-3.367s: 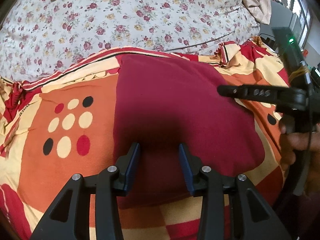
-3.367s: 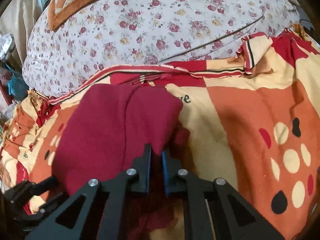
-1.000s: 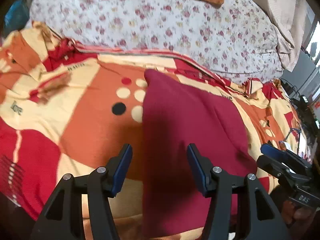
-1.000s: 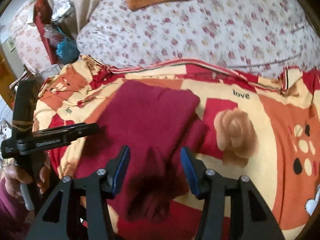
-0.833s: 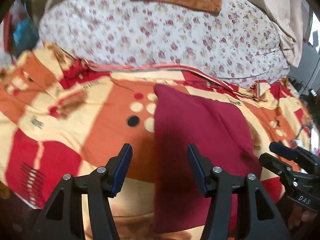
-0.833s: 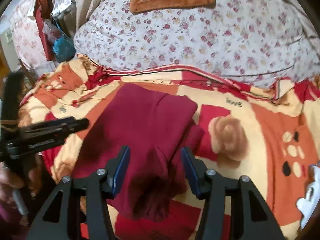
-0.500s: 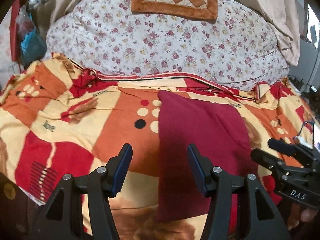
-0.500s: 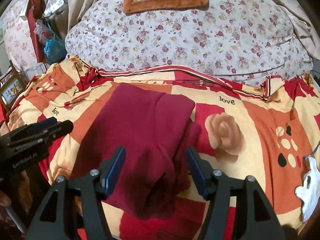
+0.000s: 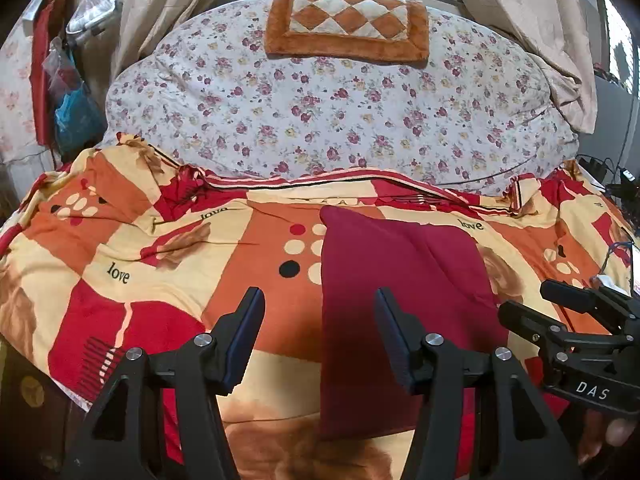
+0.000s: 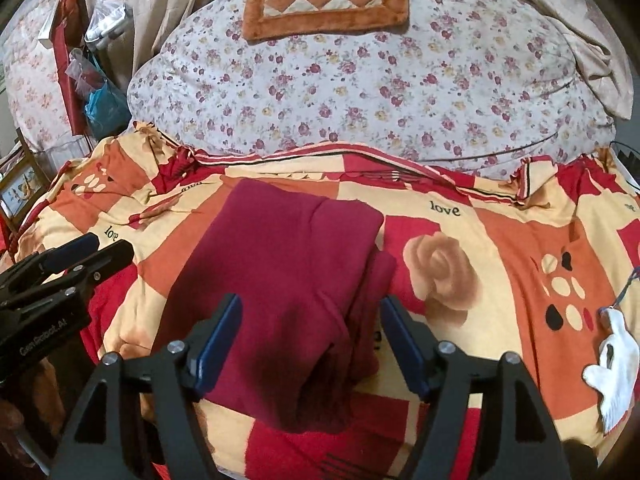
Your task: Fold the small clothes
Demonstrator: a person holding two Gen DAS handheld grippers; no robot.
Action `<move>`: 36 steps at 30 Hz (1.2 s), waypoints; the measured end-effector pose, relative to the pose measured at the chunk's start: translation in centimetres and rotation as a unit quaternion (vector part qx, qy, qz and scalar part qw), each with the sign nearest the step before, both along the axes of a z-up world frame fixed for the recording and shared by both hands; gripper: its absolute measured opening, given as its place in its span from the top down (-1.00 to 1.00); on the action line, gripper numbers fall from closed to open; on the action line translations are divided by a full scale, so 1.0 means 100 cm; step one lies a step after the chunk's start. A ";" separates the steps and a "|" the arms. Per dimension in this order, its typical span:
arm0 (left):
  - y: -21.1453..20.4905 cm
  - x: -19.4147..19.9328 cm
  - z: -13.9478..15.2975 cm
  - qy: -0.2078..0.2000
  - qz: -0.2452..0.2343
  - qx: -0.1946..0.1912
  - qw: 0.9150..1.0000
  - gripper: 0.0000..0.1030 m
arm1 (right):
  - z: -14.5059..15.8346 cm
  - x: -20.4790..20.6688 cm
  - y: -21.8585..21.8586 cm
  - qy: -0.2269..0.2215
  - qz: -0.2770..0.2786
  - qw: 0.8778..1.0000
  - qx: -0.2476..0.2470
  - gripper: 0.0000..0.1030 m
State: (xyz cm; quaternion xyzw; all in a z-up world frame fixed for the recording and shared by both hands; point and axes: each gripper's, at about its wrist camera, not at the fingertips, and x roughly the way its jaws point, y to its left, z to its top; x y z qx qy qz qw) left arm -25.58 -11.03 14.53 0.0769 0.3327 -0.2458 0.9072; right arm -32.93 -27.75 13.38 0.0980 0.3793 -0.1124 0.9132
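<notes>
— Which step?
— Judging by the tidy shape, folding looks about done: the maroon garment [image 10: 280,264] lies folded on the patterned bedspread [image 10: 500,248], left gripper [image 9: 320,336] and right gripper [image 10: 310,336] both spread, empty, above it.
— Next?
— Probably squaring the loose edge at 5 o'clock.
— The room?
— Floral quilt [image 9: 340,120] at 12 o'clock, curtains [image 9: 160,12] behind.

2 wrist views, above bed [image 9: 120,256], facing headward
</notes>
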 end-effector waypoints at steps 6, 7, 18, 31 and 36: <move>0.000 0.001 -0.002 0.008 0.002 0.000 1.000 0.30 | 0.000 0.000 0.000 0.000 -0.002 1.000 -0.002 -0.48; 0.000 0.002 -0.003 0.014 0.000 -0.001 1.000 0.30 | 0.000 0.000 0.000 0.000 -0.004 1.000 -0.001 -0.48; -0.001 0.002 -0.004 0.020 0.002 0.000 1.000 0.30 | -0.001 0.000 0.000 0.000 -0.008 1.000 -0.004 -0.54; -0.001 0.004 -0.008 0.024 0.001 -0.004 1.000 0.30 | -0.001 0.000 -0.004 0.003 -0.011 1.000 -0.003 -0.58; 0.000 0.005 -0.012 0.029 0.001 -0.006 1.000 0.30 | -0.004 0.000 -0.004 0.007 -0.015 1.000 0.001 -0.59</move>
